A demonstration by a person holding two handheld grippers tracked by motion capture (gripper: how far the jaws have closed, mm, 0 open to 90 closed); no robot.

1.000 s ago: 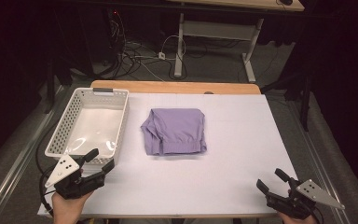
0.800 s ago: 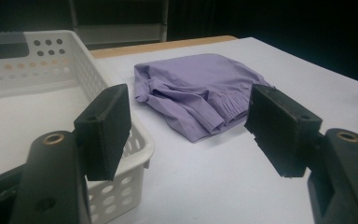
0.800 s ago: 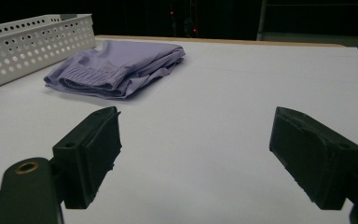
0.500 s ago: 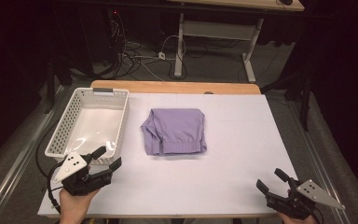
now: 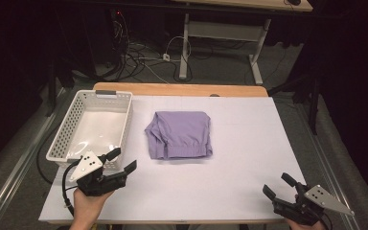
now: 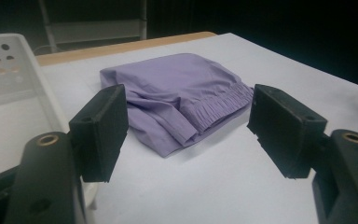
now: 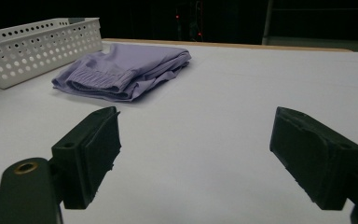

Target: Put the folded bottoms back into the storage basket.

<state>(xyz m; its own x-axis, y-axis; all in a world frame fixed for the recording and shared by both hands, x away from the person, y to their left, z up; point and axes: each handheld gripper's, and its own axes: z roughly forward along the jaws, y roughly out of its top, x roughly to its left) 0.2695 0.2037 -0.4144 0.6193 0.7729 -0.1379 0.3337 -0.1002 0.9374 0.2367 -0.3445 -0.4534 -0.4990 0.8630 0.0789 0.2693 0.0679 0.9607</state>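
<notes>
- Since a second ago: left gripper [image 5: 123, 160] moved forward and rightward from the near-left table corner, now just beside the near end of the white basket [image 5: 60, 143] and pointed toward the folded purple garment [image 5: 179, 134].
- Right gripper [image 5: 278, 186] unchanged at the near-right corner; garment and basket unmoved.
- Jaws of both grippers spread wide, holding nothing, above the white table top [image 5: 249, 143].
- Garment flat at mid-table, just right of the basket and apart from it, well clear of both grippers.
- Cut off at the bottom edge of the high view: most of the left hand [image 5: 88, 206], and the hand holding the right gripper.
- In the left gripper view: garment [image 6: 177, 100] framed between the black jaws, elastic gathered waistband facing the camera, basket corner [image 6: 9, 70] at the left.
- In the right gripper view: garment [image 7: 121, 67] farther off, up and left of the jaws, beside the basket's perforated wall [image 7: 37, 44].
- Basket interior plain in the high view, hidden behind its wall in the right gripper view.
</notes>
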